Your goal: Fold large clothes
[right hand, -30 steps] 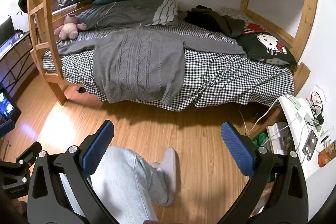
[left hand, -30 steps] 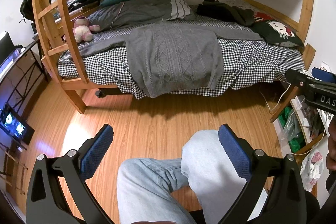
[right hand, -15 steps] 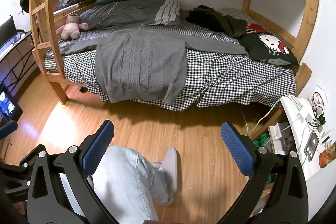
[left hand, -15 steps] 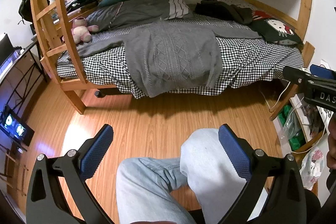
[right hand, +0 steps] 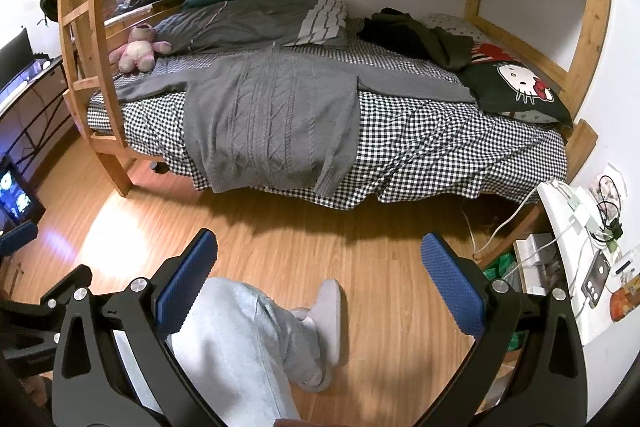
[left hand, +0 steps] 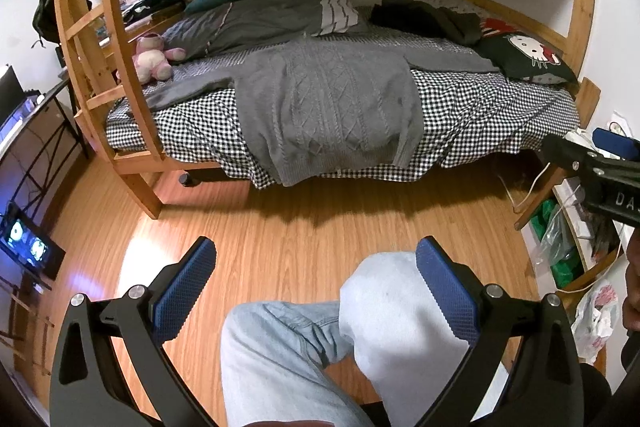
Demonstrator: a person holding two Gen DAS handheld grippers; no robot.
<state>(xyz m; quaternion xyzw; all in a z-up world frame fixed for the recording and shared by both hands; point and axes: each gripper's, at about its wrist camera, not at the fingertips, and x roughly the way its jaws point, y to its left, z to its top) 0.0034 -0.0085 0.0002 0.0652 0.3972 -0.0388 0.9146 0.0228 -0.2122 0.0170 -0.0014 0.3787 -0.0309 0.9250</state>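
Grey cable-knit sweater (left hand: 328, 111) spread flat on the black-and-white checked bed (left hand: 500, 115), hem draped over the near edge.
Both hand-held grippers hang well apart from it above the wooden plank floor (right hand: 380, 239), at 6 o'clock of the sweater: the left hand-held gripper (left hand: 316, 287) and right hand-held gripper (right hand: 320, 283) each gape wide with blue pads, gripping nothing. A black cat-face pillow (right hand: 516, 87) lies at 3 o'clock, a pink plush toy (left hand: 154, 57) at 9 o'clock.

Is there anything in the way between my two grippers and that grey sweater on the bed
Nothing visible blocks either open gripper, left or right, from the grey cable-knit sweater; only bare wooden floor lies between.
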